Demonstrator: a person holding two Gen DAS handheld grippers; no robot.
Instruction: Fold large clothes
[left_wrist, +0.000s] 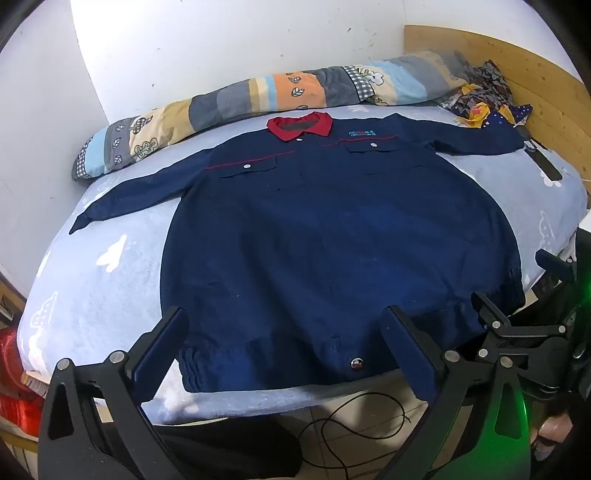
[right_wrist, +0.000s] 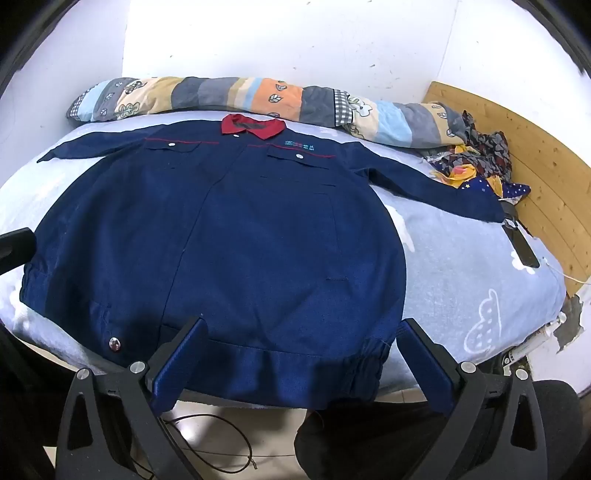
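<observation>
A large navy work jacket (left_wrist: 325, 229) with a red collar (left_wrist: 299, 125) lies flat, front up, on the bed, both sleeves spread out. It also shows in the right wrist view (right_wrist: 229, 236). My left gripper (left_wrist: 284, 325) is open and empty, hovering over the hem near its left corner. My right gripper (right_wrist: 303, 336) is open and empty over the hem near its right corner. The right gripper also shows at the right edge of the left wrist view (left_wrist: 517, 288).
The light blue bed sheet (left_wrist: 103, 266) covers the bed. A rolled patchwork quilt (left_wrist: 258, 92) lies along the wall. A pile of patterned cloth (right_wrist: 476, 155) and a dark strap (right_wrist: 521, 243) lie by the wooden headboard (right_wrist: 546, 162). A black cable (left_wrist: 354, 421) lies on the floor.
</observation>
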